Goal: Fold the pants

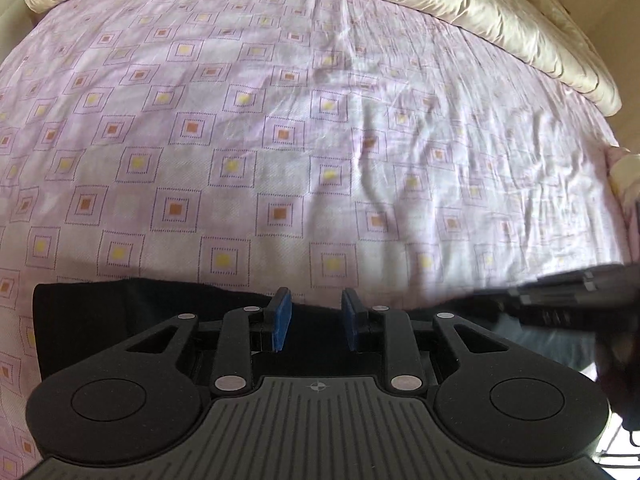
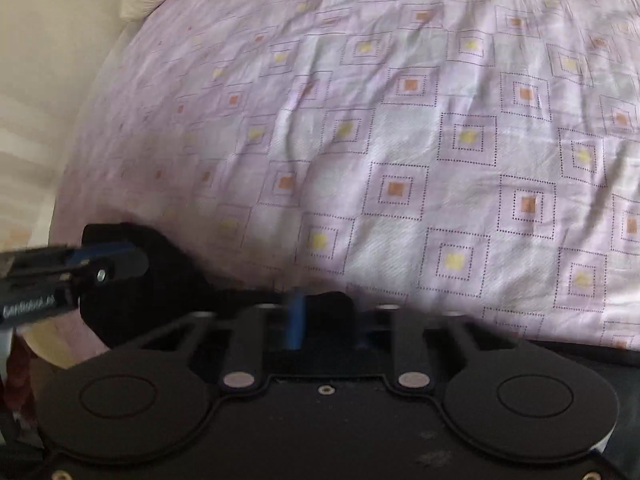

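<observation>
The black pants [image 1: 120, 320] lie along the near edge of the bed, with one end edge showing at the left. My left gripper [image 1: 316, 300] points down over them, its blue pads a little apart with black cloth filling the gap. In the right wrist view the left gripper [image 2: 116, 260] sits at the pants' [image 2: 172, 280] end corner. From there the cloth runs as a band to my right gripper [image 2: 320, 312]. One blue pad [image 2: 296, 320] shows there, and a lump of black cloth is bunched between the jaws. The blurred right gripper [image 1: 520, 300] enters the left wrist view from the right.
The bed carries a lilac sheet [image 1: 280, 140] printed with yellow and orange squares, wrinkled toward the right. A cream duvet [image 1: 440, 0] is piled along the far edge and the right corner. The bed's left edge [image 2: 72, 184] drops to a pale floor.
</observation>
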